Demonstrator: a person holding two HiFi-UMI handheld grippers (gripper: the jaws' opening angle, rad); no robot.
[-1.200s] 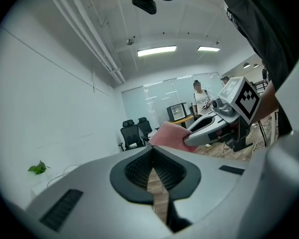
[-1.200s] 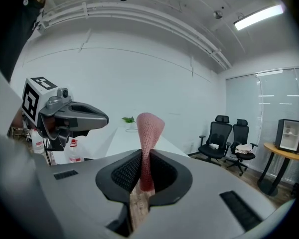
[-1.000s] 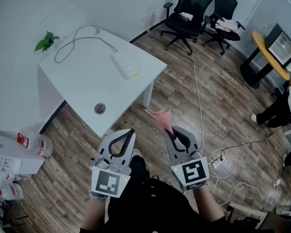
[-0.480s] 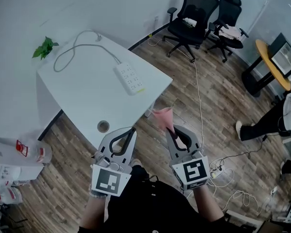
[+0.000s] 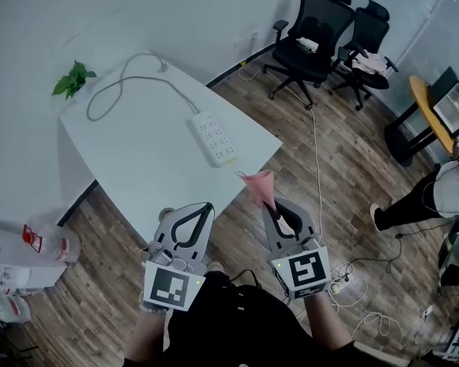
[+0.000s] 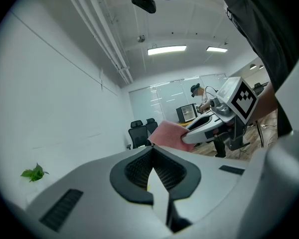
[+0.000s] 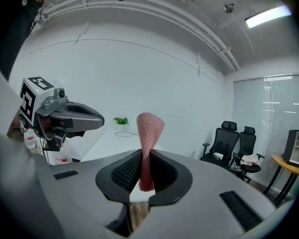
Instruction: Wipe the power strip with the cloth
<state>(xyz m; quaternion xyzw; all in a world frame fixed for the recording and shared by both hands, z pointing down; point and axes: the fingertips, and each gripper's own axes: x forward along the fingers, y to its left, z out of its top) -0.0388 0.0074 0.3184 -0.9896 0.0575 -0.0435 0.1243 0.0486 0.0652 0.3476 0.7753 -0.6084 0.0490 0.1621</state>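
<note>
A white power strip (image 5: 213,138) lies on the white table (image 5: 138,151), its grey cord looping toward the far corner. My right gripper (image 5: 271,208) is shut on a pink cloth (image 5: 259,188) that sticks up from its jaws (image 7: 148,133), held just off the table's near right edge. My left gripper (image 5: 203,209) hangs over the table's near corner, its jaws pressed together with nothing between them (image 6: 152,151). Both grippers are well short of the power strip.
A small green plant (image 5: 73,78) sits at the table's far left corner. Two black office chairs (image 5: 314,29) stand beyond the table. Cables and a floor power strip (image 5: 344,275) lie on the wooden floor at right. A person (image 5: 432,197) stands at the far right.
The view has shifted toward the table: the table and power strip now lie closer to my grippers. Both grippers keep their pose, the cloth still held in the right one.
</note>
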